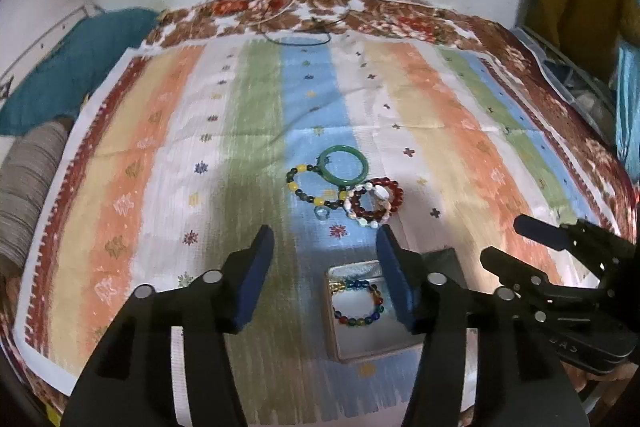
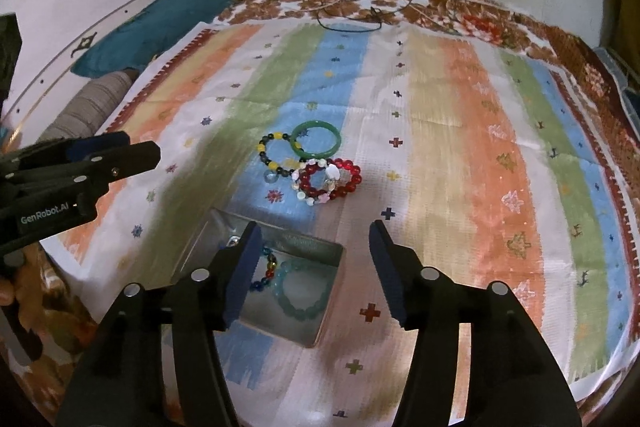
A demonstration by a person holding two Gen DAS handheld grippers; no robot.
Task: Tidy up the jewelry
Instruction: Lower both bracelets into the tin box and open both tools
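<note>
- We see the striped cloth (image 2: 460, 131) carrying a small open box (image 2: 320, 323), two bead strands inside.
- Our left gripper (image 1: 324, 251) and right gripper (image 2: 312, 247) hover spread, empty.
- Beyond the box, the green bangle (image 2: 316, 141) looks rigid, slick and breakable; we'd pinch across its rim.
</note>
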